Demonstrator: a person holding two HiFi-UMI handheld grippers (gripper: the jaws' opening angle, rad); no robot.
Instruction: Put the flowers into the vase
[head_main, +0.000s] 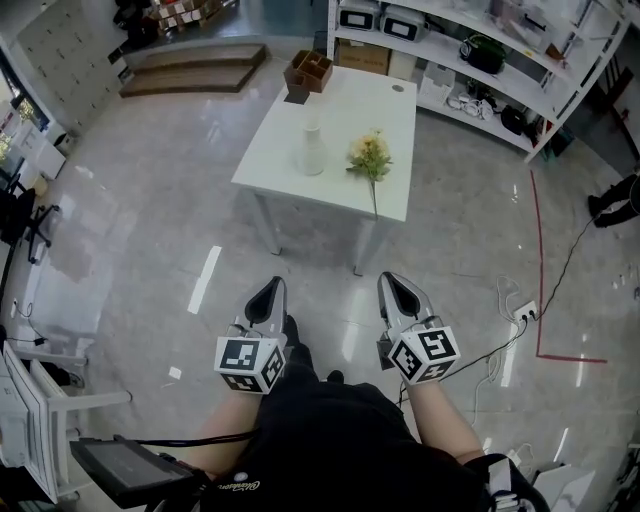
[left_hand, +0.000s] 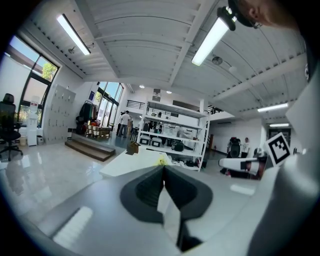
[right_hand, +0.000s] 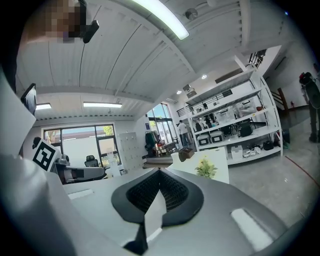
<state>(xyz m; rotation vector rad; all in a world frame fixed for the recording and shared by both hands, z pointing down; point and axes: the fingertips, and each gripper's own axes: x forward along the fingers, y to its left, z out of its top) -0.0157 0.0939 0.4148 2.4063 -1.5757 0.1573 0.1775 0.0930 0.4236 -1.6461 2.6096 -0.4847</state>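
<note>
A white vase (head_main: 311, 149) stands upright on the white table (head_main: 390, 110). To its right a bunch of pale yellow flowers (head_main: 370, 155) lies on the tabletop, its stem pointing at the near edge. The flowers (right_hand: 206, 168) also show in the right gripper view, and only their tips (left_hand: 161, 161) in the left gripper view. Both grippers hang over the floor well short of the table. My left gripper (head_main: 272, 291) is shut and holds nothing. My right gripper (head_main: 393, 284) is shut and holds nothing too.
A brown wooden organiser (head_main: 308, 73) sits at the table's far corner. White shelving (head_main: 480, 60) with boxes and bags runs behind the table. A red line (head_main: 541, 270) and a power strip (head_main: 523, 311) with cables lie on the floor at the right. Low wooden steps (head_main: 195, 68) are far left.
</note>
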